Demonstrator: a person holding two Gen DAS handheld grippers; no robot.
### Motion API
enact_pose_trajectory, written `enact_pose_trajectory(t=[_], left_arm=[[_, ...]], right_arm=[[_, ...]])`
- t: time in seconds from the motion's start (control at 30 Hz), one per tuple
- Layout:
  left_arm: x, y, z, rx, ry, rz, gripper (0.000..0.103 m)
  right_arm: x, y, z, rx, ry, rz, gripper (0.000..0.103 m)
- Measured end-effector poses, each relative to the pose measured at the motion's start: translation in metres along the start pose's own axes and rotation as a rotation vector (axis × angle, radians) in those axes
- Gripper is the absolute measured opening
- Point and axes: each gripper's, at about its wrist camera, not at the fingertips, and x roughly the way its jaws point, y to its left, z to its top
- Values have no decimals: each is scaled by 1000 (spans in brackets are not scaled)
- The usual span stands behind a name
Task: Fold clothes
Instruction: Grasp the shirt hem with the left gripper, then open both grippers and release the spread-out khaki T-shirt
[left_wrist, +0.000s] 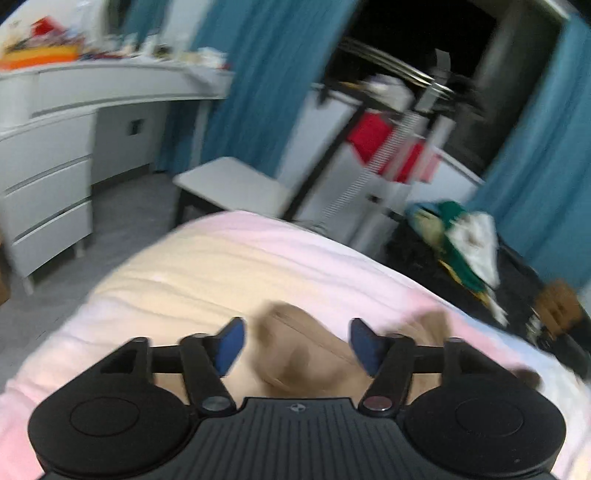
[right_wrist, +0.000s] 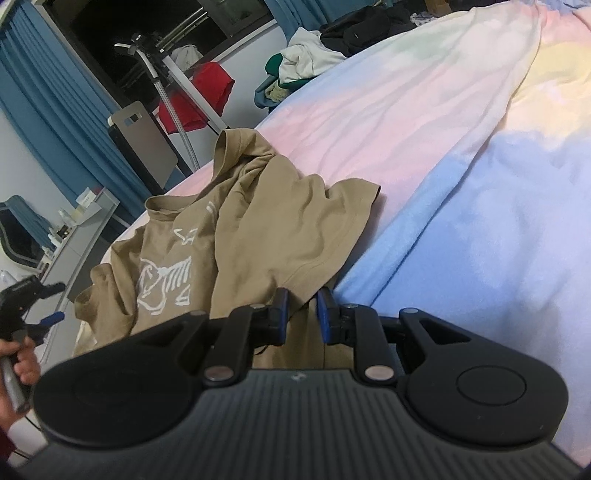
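Note:
A tan T-shirt (right_wrist: 236, 221) with a white skeleton print lies crumpled on the pastel bed cover (right_wrist: 443, 147), its collar toward the far edge. My right gripper (right_wrist: 303, 312) is shut on the shirt's near hem, and the cloth runs up between the blue pads. In the left wrist view, blurred, my left gripper (left_wrist: 297, 332) stands open above a bunched part of the shirt (left_wrist: 303, 354), with neither pad touching it. The right wrist view also shows the left gripper (right_wrist: 48, 302) at the far left, held by a hand (right_wrist: 22, 362).
A pile of other clothes (right_wrist: 306, 55) lies at the bed's far side. Beyond the bed stand a white dresser (left_wrist: 48, 177), a white stool (left_wrist: 229, 184), a rack with a red garment (left_wrist: 373, 136), and blue curtains (left_wrist: 266, 74).

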Motion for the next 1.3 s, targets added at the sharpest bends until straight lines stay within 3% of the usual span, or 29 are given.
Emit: enact_pose_trajectory(t=[0.17, 0.27, 0.33, 0.4, 0.47, 0.63, 0.87, 0.97, 1.03, 1.1, 1.17, 1.3], left_arm=[[15, -54, -39, 75, 55, -39, 74], [41, -76, -61, 123, 94, 4, 73], [53, -77, -71, 145, 113, 52, 58], [53, -69, -76, 99, 102, 49, 26], [43, -55, -73, 30, 85, 4, 13], [5, -16, -56, -80, 21, -134, 9], [-37, 46, -52, -246, 2, -215, 5], [-49, 64, -61, -245, -23, -153, 3], [-53, 80, -69, -241, -19, -58, 3], [-47, 94, -76, -228, 51, 70, 3], [-37, 104, -84, -205, 126, 141, 3], [-43, 89, -84, -75, 65, 169, 4]], right_arm=[[-2, 1, 1, -8, -2, 0, 21], [-2, 1, 1, -10, -1, 5, 21], [-1, 0, 1, -12, 2, 6, 21], [0, -1, 1, -8, 5, 10, 21], [-1, -2, 1, -1, 7, 17, 21], [-3, -3, 3, 15, 4, 28, 21], [-6, -1, 2, 3, 0, 23, 21], [-5, 0, 1, -6, -1, 17, 21], [-4, 0, 1, -11, -1, 15, 21], [-3, 1, 0, -18, 1, 11, 21], [-3, 1, 0, -25, 3, 9, 21], [-2, -1, 2, -29, 3, 6, 21]])
